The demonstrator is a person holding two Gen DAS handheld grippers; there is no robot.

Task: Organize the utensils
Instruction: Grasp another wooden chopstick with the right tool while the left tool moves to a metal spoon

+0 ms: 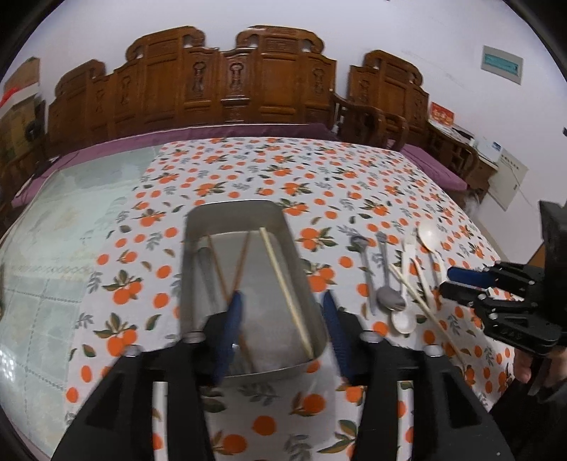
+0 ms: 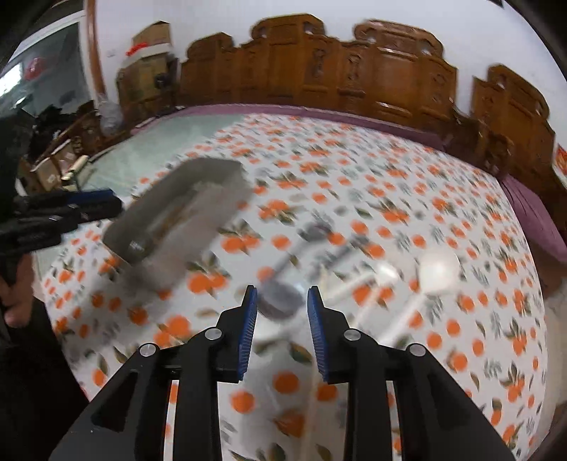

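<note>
Table covered by a white cloth (image 1: pixel 269 170) printed with oranges and green leaves; along its left side, a strip of pale green patterned surface (image 1: pixel 63 227) left bare. Behind the table, a long carved wooden bench (image 1: pixel 226 85) with purple cushions (image 1: pixel 436 166), set against a plain white wall (image 1: pixel 354 28). At the far left of the room, stacked cardboard boxes (image 2: pixel 152 39), blurred.

Near the middle of the cloth, a metal tray (image 1: pixel 198 227), long and rectangular. Inside it, two brown chopsticks (image 1: pixel 226 273) crossed over each other, and one pale chopstick (image 1: pixel 283 287) lying lengthwise beside them.

Right of the tray, well apart from it, loose utensils on the cloth: a grey metal spoon (image 1: pixel 389 298), another metal spoon (image 1: pixel 361 255), two white spoons (image 1: pixel 428 234), and pale chopsticks (image 1: pixel 418 294) lying slantwise across them.

Left gripper (image 1: pixel 283 305) over the near end of the tray, blue pads apart, one over the tray and one just outside its right wall, nothing between them.

Right gripper (image 2: pixel 281 294) above the loose utensils, pads parted, the grey spoon's bowl seen between the tips, not pinched. Much blur in the right wrist view, so contact with the spoon hard to judge.
</note>
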